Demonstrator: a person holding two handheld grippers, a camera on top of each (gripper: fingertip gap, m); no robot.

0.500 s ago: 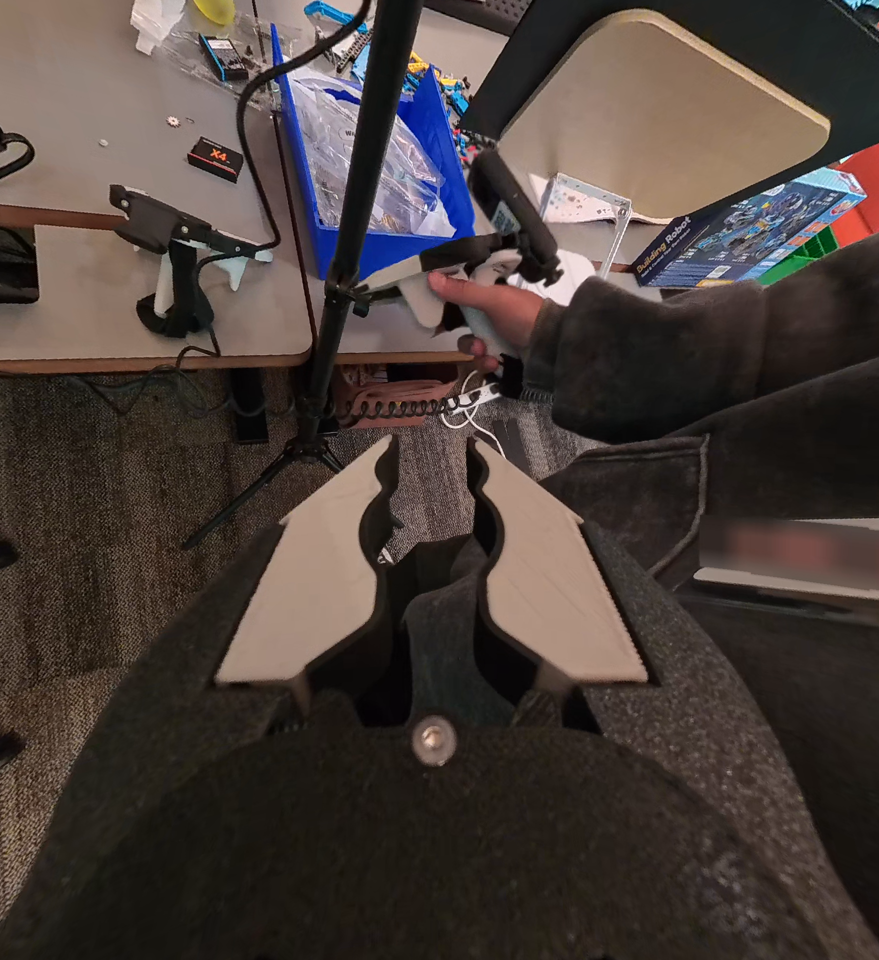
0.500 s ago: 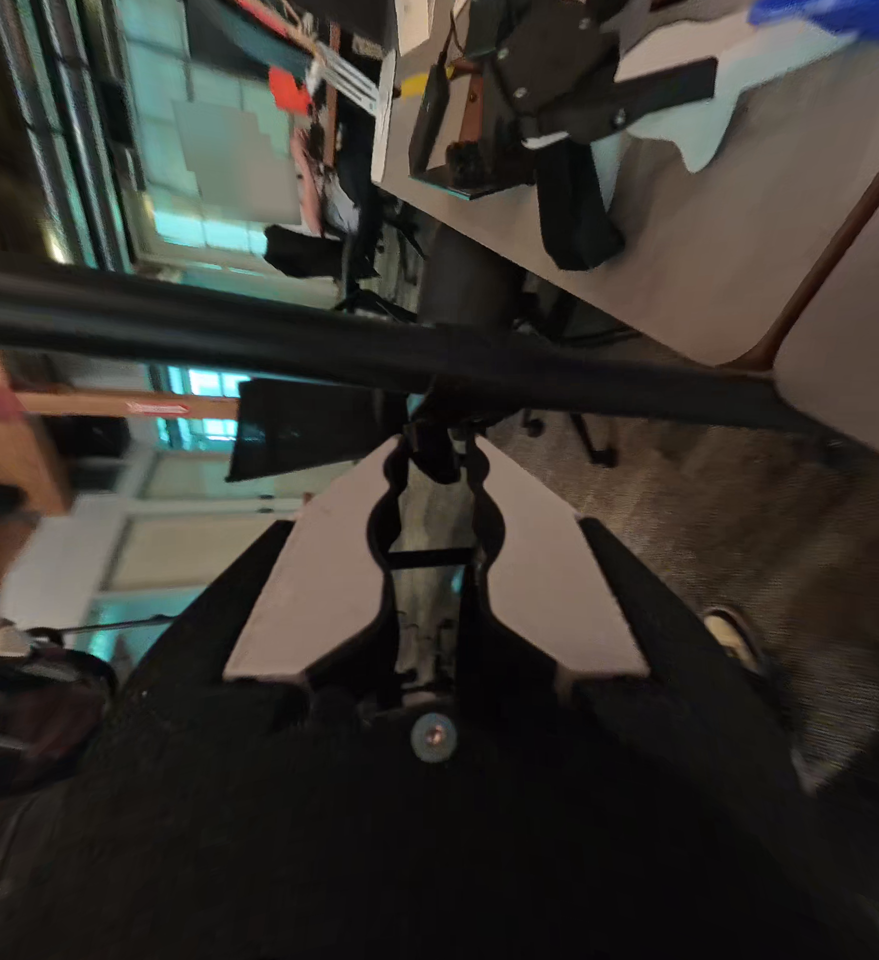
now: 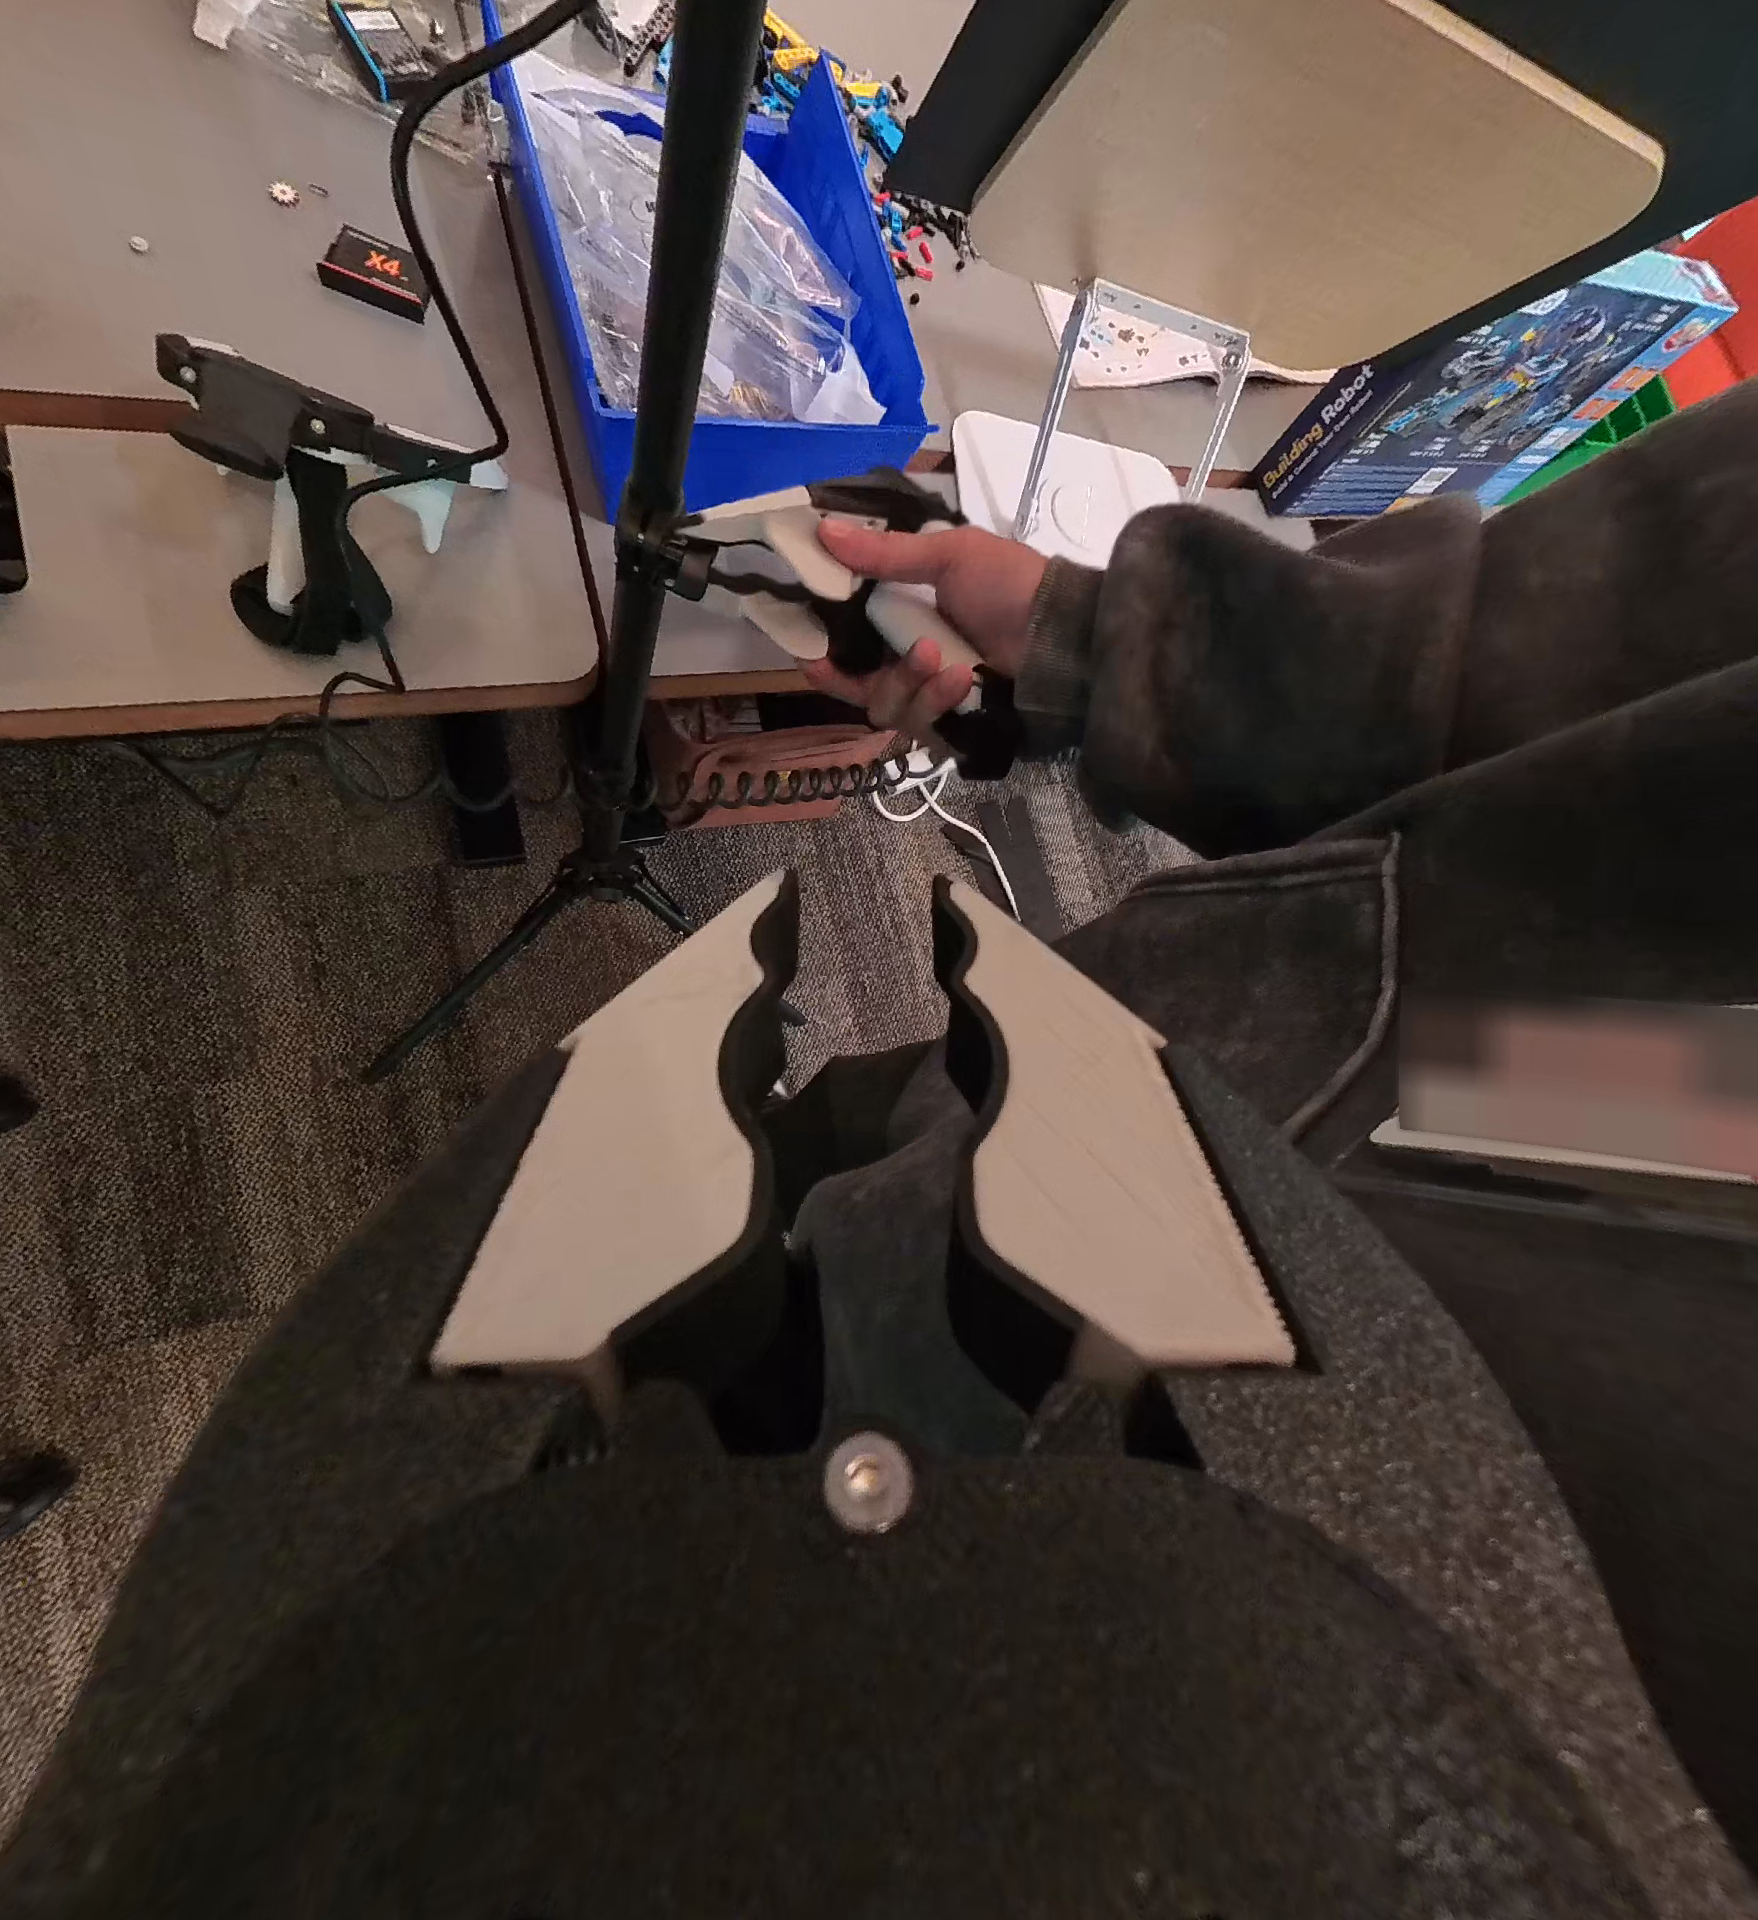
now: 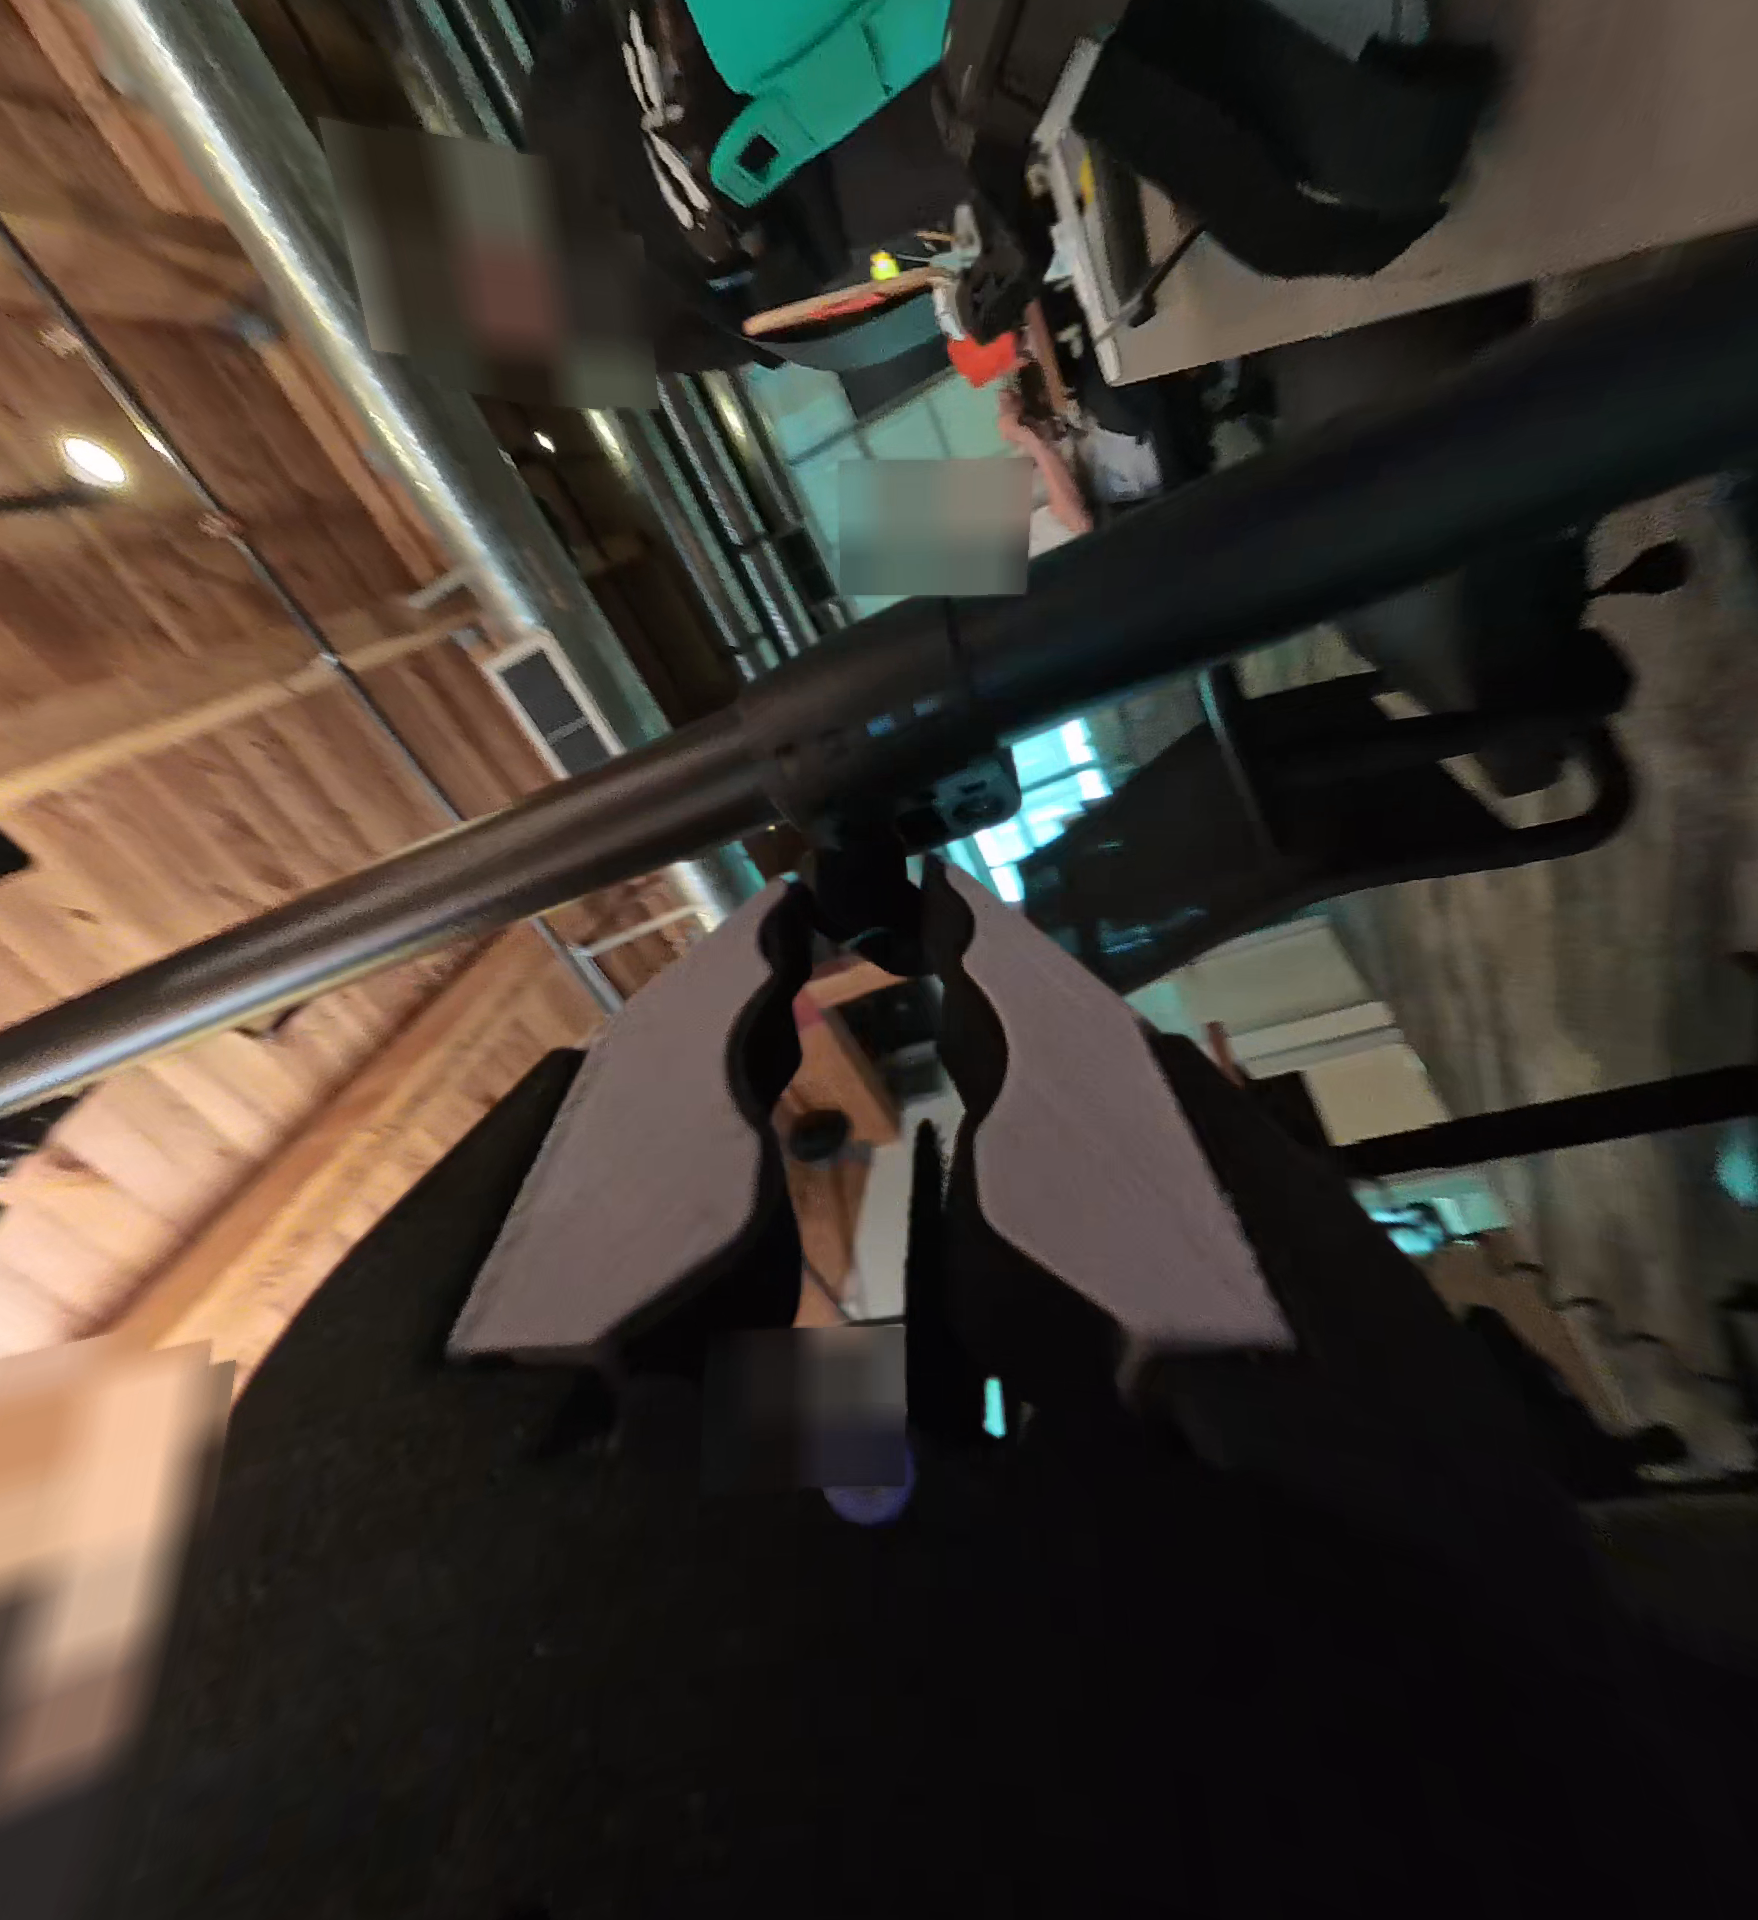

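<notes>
Right wrist view: right gripper (image 4: 859,894) around tripod clamp knob (image 4: 864,914).

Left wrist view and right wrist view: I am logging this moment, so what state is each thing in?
Left tongs: open, empty, above the carpet.
Right tongs: part open around a black knob on the tripod pole; contact unclear.
Tripod pole: upright.
Blue bin: open, holding plastic bags.
Spare gripper: lying on the table, cable attached.

left wrist: high, facing floor | right wrist: close, rolled | shared: tripod pole (image 3: 693,312)
</notes>
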